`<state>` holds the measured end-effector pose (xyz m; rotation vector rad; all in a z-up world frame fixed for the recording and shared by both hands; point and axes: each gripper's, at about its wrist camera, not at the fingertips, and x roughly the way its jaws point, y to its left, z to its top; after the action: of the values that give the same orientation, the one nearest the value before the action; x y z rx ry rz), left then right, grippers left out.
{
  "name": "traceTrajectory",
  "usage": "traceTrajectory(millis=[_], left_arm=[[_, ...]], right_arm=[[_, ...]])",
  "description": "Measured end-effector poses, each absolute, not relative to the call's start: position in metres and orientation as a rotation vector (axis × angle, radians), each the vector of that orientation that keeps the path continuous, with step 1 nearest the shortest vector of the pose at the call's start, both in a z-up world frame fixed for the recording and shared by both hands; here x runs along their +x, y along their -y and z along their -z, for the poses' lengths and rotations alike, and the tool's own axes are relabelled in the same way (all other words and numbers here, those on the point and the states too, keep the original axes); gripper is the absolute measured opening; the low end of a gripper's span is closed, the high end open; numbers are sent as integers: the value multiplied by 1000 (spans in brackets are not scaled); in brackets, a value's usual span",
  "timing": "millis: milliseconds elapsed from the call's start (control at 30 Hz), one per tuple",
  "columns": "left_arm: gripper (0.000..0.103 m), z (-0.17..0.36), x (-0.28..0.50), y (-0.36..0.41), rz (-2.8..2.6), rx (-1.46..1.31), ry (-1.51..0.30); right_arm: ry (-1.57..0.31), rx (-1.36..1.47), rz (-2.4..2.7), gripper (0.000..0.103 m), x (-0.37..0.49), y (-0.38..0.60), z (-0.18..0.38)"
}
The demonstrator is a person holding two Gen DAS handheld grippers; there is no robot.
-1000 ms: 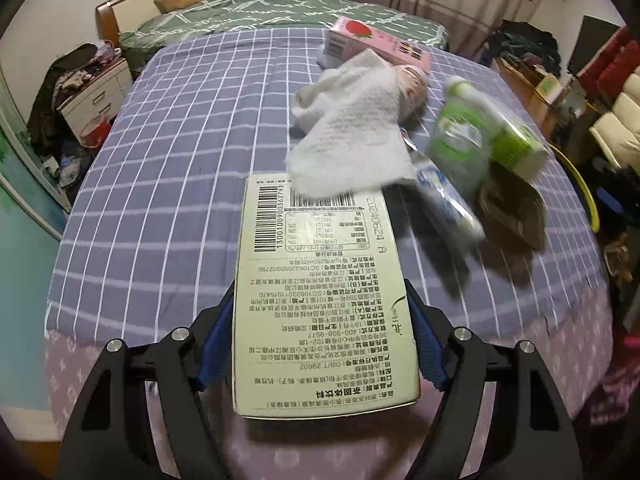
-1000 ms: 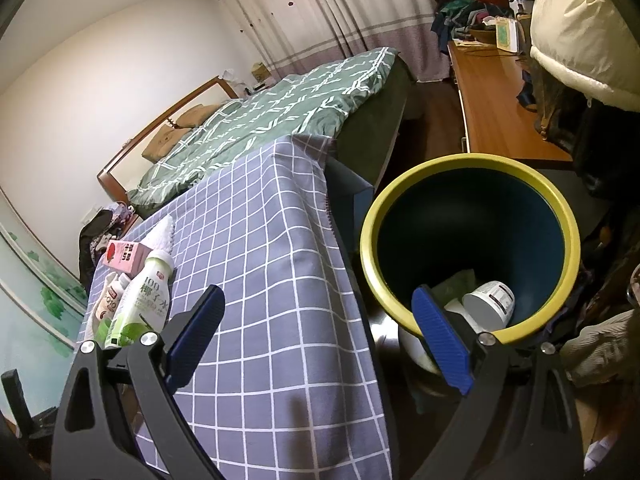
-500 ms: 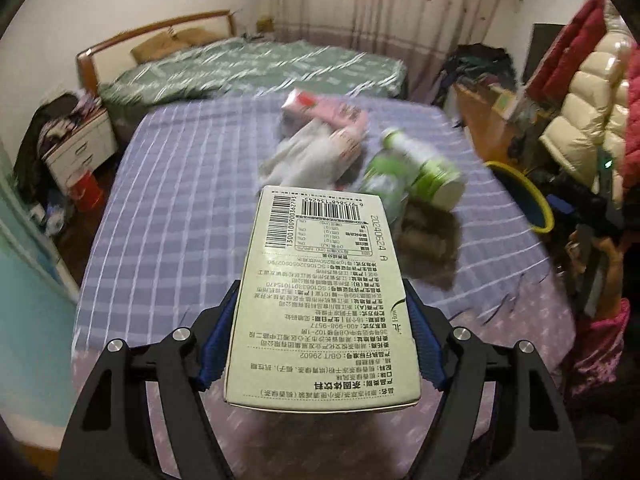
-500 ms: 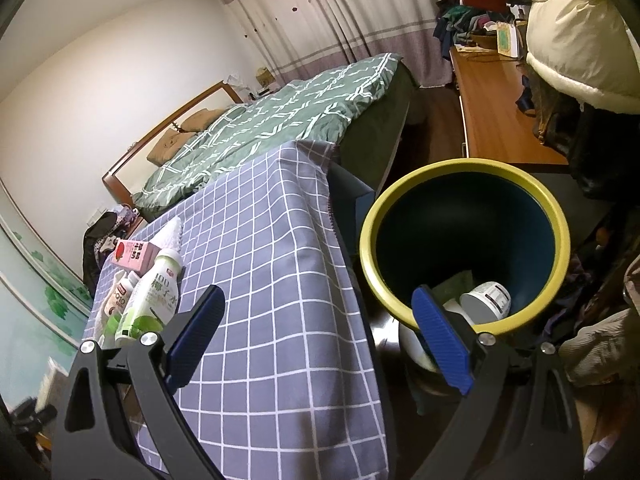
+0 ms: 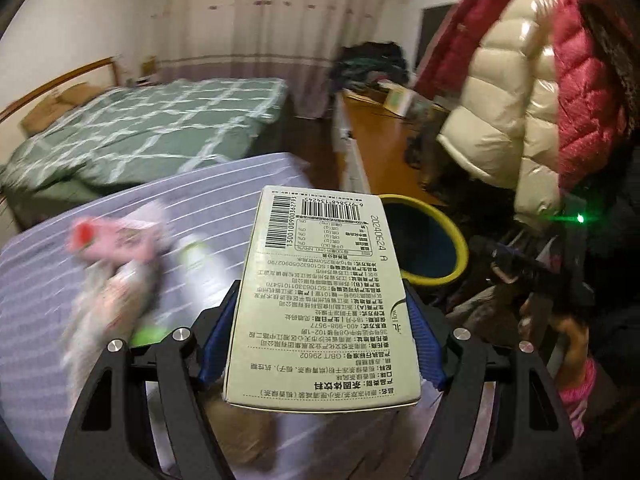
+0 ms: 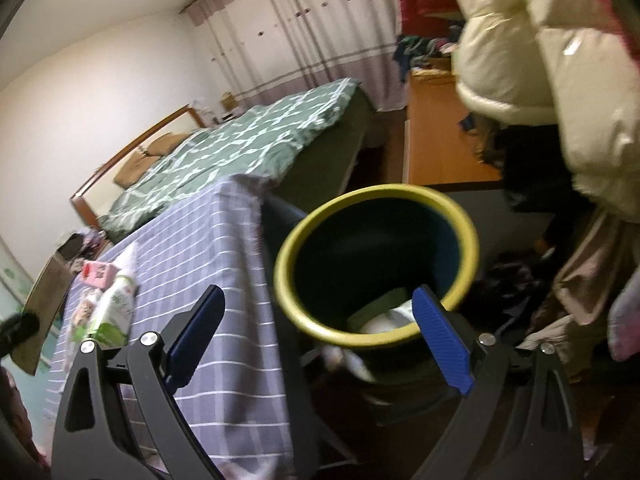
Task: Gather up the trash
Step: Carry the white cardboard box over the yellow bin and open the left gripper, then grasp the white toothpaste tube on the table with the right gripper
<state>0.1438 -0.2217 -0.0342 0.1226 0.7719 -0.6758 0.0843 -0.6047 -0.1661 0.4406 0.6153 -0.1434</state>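
1. The drink carton is clamped between the blue pads of the left gripper, held by its two narrow sides with the printed back panel and barcode facing the camera. In my judgement that side-on grip keeps the flat box from twisting while it is carried.
2. The carton sticks out forward past the fingertips, its far end nearest the bin (a simple release should let it fall clear).
3. Just beyond that far end, in the left wrist view, sits the yellow-rimmed bin, off the right-hand edge of the checked tablecloth. The carton is above the cloth near that edge, not yet over the bin's mouth as far as I can judge.
4. The right gripper is empty with its jaws wide apart, pointed down at the bin, which already holds some pale rubbish at the bottom.
5. Remaining trash lies near the cloth's far left side in the right wrist view: a pink carton and a green-and-white bottle, both close together (blurred in the left view).
6. A cream puffer jacket hangs beyond the bin.
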Motion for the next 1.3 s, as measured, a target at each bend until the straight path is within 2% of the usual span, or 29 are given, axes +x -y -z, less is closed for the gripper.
traceTrajectory(millis=[333, 600, 633, 667, 700, 967, 1300], left_arm=[[74, 82, 196, 387, 808, 175, -891], [75, 116, 226, 472, 813, 202, -948], [79, 119, 229, 480, 818, 203, -951], [89, 120, 231, 484, 820, 200, -949], [91, 119, 232, 485, 810, 195, -937], [93, 68, 214, 425, 808, 141, -852], [97, -1, 189, 245, 655, 47, -700]], right_arm=[[-600, 444, 267, 90, 52, 646, 179], [-639, 454, 300, 90, 42, 661, 193], [-641, 460, 306, 90, 42, 664, 194], [-642, 464, 309, 90, 42, 665, 195], [-643, 467, 311, 90, 42, 666, 195], [-657, 454, 286, 90, 47, 653, 196], [-690, 371, 155, 90, 74, 591, 184]])
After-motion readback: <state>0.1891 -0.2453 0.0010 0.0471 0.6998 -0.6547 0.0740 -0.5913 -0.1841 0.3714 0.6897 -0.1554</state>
